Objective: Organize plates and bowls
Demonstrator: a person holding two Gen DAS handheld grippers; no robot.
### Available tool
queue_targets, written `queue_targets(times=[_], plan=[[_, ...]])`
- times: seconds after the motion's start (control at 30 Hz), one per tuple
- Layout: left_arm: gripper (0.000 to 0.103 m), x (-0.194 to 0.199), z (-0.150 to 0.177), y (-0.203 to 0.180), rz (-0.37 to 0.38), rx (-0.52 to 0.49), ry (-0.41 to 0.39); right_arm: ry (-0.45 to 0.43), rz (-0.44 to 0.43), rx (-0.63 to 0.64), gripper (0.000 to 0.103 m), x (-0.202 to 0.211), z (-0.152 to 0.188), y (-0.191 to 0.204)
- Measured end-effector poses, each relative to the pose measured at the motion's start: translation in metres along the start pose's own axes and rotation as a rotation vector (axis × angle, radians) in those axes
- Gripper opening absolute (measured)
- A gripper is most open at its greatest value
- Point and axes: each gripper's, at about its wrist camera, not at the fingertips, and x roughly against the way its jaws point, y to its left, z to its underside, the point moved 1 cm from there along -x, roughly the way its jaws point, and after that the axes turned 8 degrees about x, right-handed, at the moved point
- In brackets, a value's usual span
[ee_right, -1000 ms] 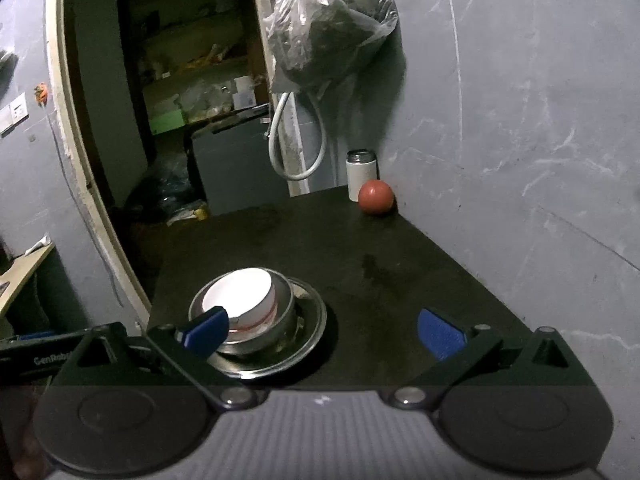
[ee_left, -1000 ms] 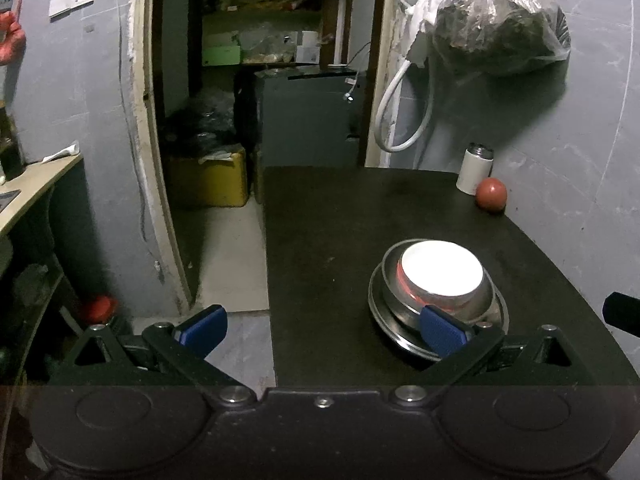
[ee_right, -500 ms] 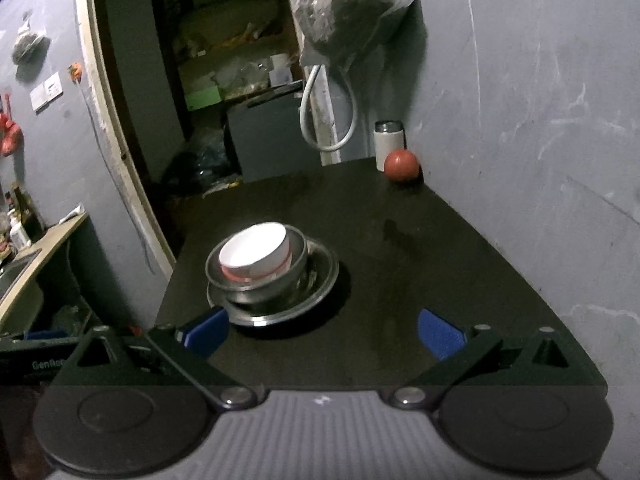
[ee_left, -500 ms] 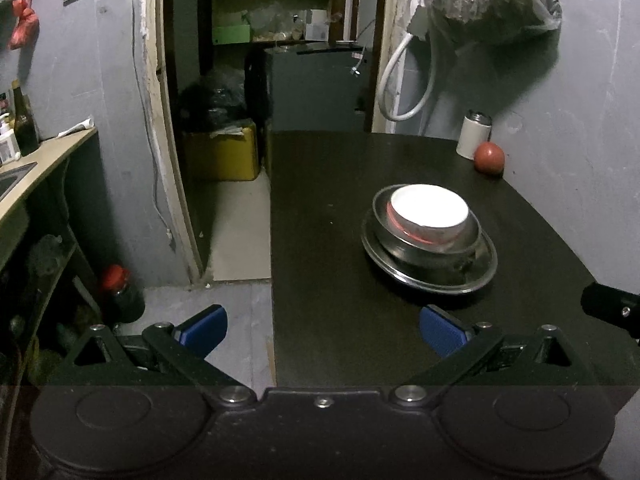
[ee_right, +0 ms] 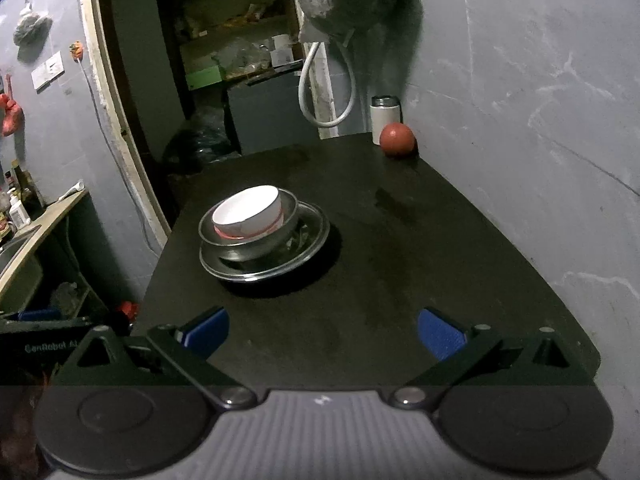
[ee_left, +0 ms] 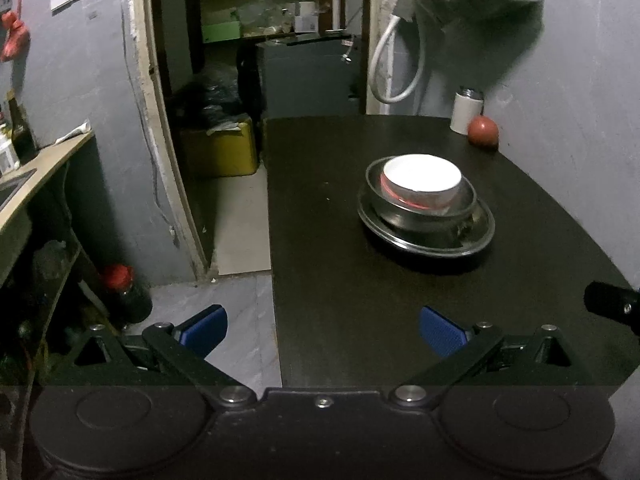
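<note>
Both our grippers have drawn back from the stack | left gripper (ee_left: pixel 323 326) jaws apart, empty | right gripper (ee_right: pixel 323 330) jaws apart, empty | mid-tabletop (ee_right: pixel 400 248): white bowl (ee_right: pixel 250 214) nested in steel bowl (ee_right: pixel 256 238) on steel plate (ee_right: pixel 304 250) | far corner: red ball (ee_right: pixel 396 140) beside white canister (ee_right: pixel 385 118)

Both tools are backing off from the stack. Left tool (ee_left: pixel 323 330) no longer overlaps the steel plate (ee_left: pixel 472 246); a strip of bare table (ee_left: pixel 340 280) now separates them. Right tool (ee_right: pixel 323 330) likewise clears the white bowl (ee_right: pixel 250 212).
</note>
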Motion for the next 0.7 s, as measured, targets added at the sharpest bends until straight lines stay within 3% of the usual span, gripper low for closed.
queue_targets(times=[0.7], plan=[[0.102,-0.001,0.008,-0.003,-0.019,0.006,0.033,0.054,-0.008,0.01,0.103,-0.004,0.012,-0.007]])
